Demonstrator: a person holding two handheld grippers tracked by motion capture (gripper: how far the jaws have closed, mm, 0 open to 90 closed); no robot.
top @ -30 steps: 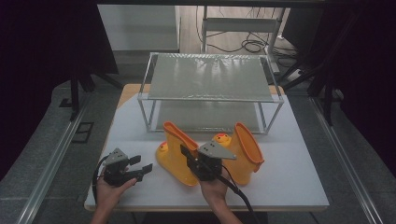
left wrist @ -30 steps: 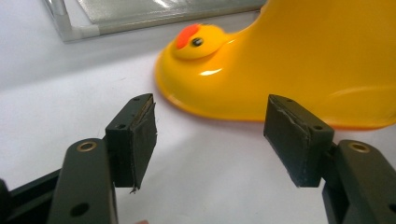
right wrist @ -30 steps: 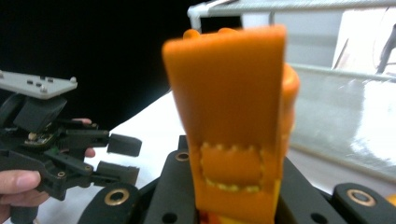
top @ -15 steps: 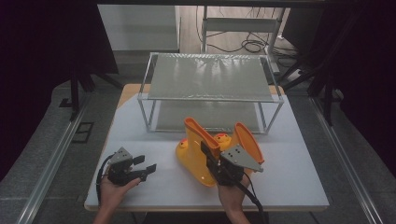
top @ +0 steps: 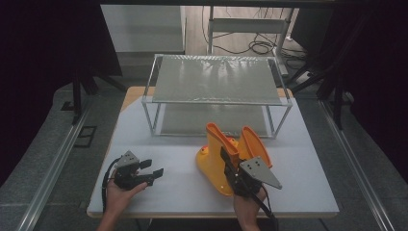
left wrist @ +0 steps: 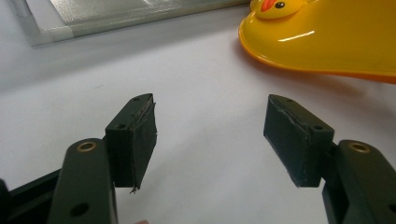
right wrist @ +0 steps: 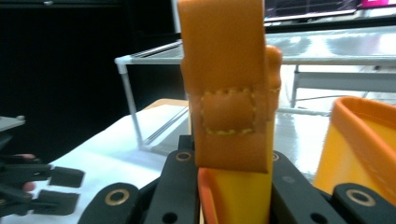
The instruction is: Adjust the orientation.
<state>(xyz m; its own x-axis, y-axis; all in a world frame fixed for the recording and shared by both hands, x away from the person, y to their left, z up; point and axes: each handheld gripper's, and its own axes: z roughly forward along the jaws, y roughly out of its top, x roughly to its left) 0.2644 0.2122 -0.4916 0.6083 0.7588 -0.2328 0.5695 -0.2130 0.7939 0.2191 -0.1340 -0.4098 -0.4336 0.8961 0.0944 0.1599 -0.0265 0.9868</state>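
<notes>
Two yellow rubber boots with orange rims stand side by side on the white table (top: 178,192), in front of the rack. My right gripper (top: 227,162) is shut on the rim and orange pull loop of the nearer boot (top: 212,163) and holds it upright. Between its jaws the loop (right wrist: 229,84) rises in the right gripper view (right wrist: 229,173). The second boot (top: 256,144) (right wrist: 359,144) leans just to the right. At the table's front left my left gripper (top: 152,168) (left wrist: 210,135) lies open and holds nothing. A boot's duck-faced toe (left wrist: 327,42) lies ahead of it.
A two-level metal rack (top: 216,79) with mesh shelves stands across the back of the table. Bare white tabletop lies between the two grippers. Dark curtains and floor rails flank the table, and cables lie on the floor behind.
My right gripper has carried the held boot to the right and tipped it upright beside the other boot. The left gripper has stayed almost still, open.
</notes>
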